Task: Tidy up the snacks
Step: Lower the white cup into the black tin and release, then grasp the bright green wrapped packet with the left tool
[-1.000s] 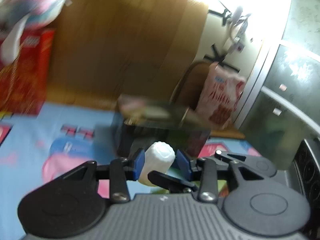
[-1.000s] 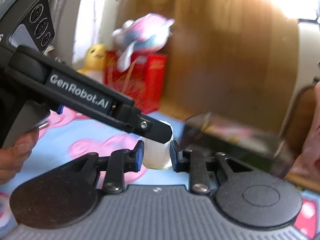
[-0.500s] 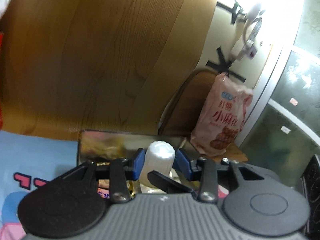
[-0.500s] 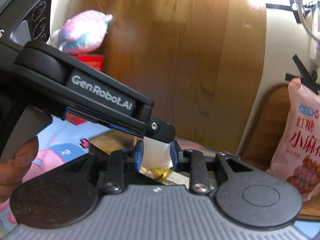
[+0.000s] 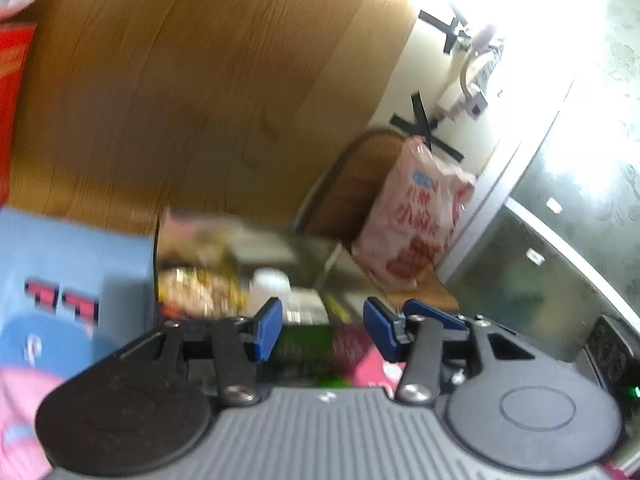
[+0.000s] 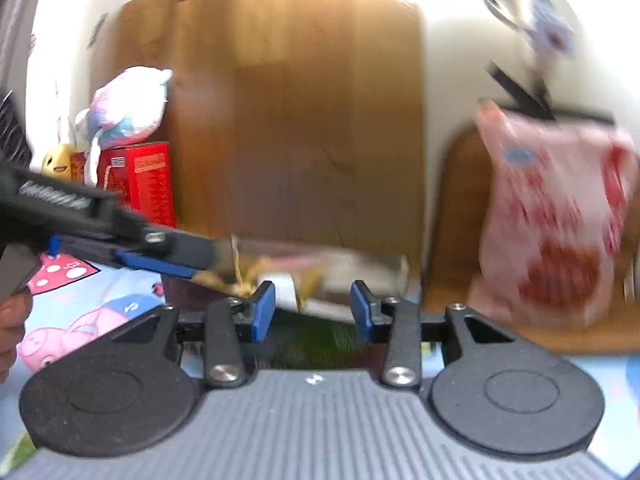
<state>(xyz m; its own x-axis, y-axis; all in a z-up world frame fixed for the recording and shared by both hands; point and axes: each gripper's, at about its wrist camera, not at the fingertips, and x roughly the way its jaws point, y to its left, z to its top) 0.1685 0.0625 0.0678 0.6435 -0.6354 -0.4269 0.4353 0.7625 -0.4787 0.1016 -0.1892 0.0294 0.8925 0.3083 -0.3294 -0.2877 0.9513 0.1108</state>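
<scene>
Both claws were released: the left gripper (image 5: 323, 330) and the right gripper (image 6: 313, 310) stood with blue pads spread wide and nothing between them. Just beyond their tips the small white bottle (image 5: 269, 282) lay inside the snack box (image 5: 240, 256) among blurred wrappers. The box rested on a cartoon-print mat (image 5: 68, 276), with a pink snack bag (image 6: 556, 216) leaning near it, by the wall
</scene>
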